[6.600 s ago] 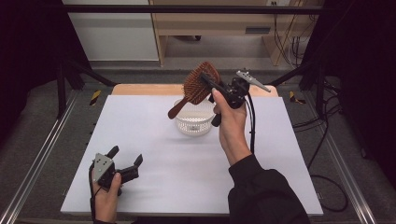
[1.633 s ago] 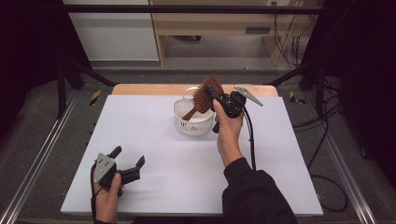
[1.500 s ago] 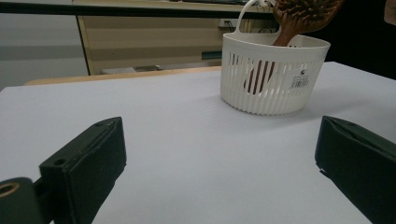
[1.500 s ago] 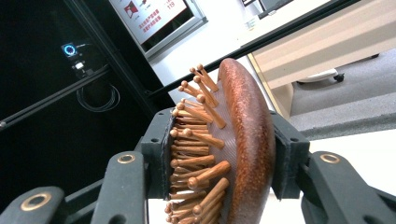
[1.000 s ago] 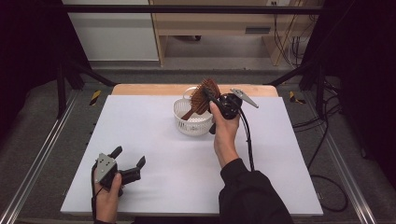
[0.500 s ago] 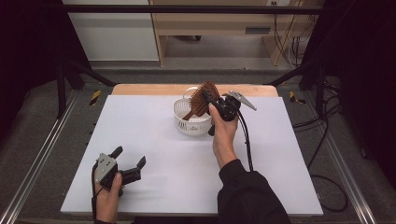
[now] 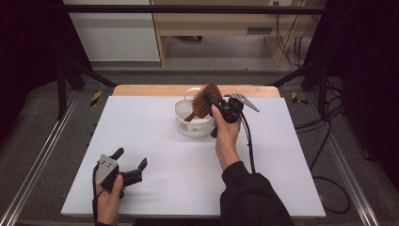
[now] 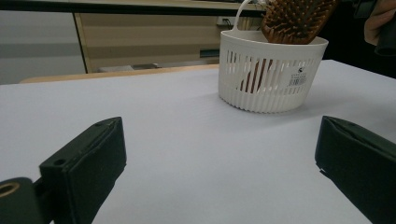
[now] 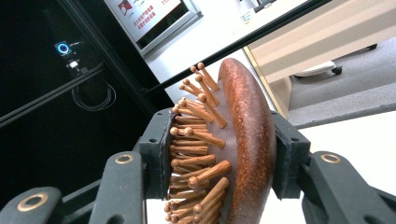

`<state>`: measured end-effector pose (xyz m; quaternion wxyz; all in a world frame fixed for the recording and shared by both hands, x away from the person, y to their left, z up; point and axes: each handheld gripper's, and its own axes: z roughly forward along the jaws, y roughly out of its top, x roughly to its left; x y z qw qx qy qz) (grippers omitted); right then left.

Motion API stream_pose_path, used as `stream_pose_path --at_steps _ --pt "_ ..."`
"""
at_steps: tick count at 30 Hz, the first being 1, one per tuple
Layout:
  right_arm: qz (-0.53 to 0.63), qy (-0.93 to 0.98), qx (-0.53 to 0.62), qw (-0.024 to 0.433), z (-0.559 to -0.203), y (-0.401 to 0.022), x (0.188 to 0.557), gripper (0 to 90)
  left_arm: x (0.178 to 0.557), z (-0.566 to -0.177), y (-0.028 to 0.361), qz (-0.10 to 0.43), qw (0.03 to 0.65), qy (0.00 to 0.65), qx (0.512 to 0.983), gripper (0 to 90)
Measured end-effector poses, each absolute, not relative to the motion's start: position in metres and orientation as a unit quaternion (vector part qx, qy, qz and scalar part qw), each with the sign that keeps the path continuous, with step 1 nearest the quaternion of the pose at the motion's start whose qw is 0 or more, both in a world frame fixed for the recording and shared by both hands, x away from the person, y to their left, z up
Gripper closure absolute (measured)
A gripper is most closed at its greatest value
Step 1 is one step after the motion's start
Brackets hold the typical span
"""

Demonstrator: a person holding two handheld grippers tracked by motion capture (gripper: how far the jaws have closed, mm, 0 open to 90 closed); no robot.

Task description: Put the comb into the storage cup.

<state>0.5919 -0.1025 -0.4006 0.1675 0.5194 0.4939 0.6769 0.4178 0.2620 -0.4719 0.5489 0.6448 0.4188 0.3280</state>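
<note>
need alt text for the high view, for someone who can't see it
A person's right gripper holds a brown wooden hairbrush head-up, its handle dipping into a white slatted basket near the far edge of a white table. The left gripper rests open on the near left.

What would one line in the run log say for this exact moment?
right gripper: shut on hairbrush, handle down in white basket | left gripper: open, holding nothing, low over white table
</note>
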Motion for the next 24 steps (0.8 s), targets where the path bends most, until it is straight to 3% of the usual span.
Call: stream_pose_path --at_steps 24 --pt "0.667 0.503 0.524 0.165 -0.4033 -0.1109 0.5938 48.5 0.4179 -0.4720 0.2622 0.328 0.549 0.420 0.644 2.0"
